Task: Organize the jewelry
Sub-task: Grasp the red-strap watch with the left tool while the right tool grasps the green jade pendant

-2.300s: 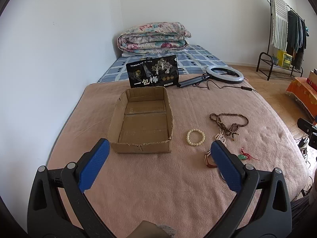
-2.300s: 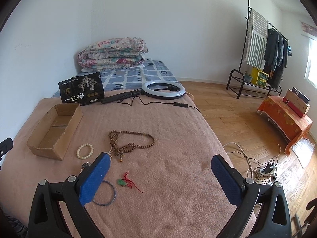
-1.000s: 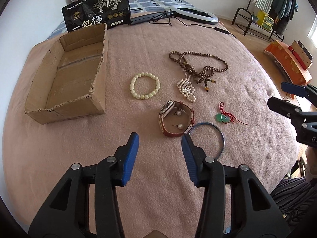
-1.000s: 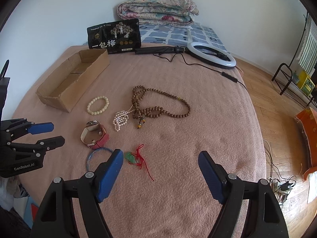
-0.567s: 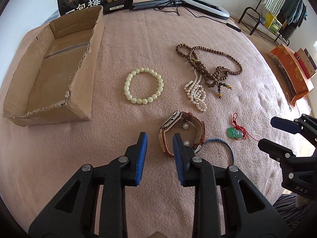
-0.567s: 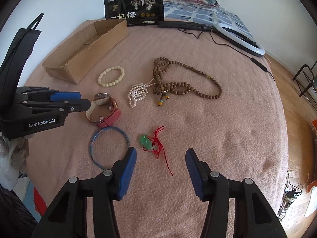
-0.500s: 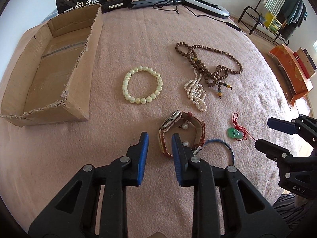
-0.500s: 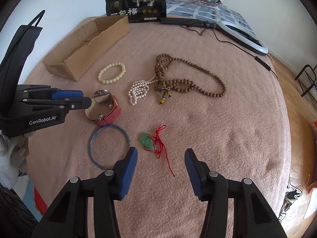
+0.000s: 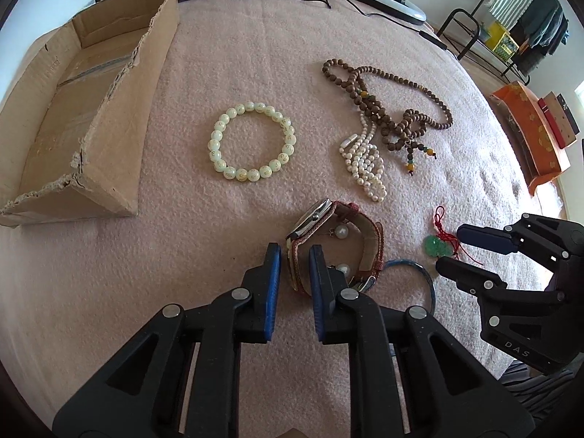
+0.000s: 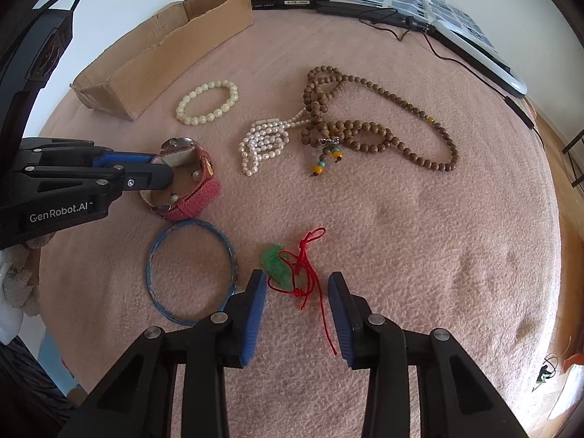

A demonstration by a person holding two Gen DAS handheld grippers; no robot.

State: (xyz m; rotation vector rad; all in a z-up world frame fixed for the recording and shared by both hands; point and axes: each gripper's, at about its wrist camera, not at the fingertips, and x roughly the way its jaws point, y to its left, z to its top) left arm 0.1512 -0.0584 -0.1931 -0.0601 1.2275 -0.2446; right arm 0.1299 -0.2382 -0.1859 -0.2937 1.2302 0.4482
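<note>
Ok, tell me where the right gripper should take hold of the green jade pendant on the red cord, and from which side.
Grip the green jade pendant across its flat stone body, coming down from above. It lies flat on the pink blanket, and the thin red cord is loose and tangled, so it would likely slip. The right gripper already straddles it with jaws apart, having just been closing.
</note>
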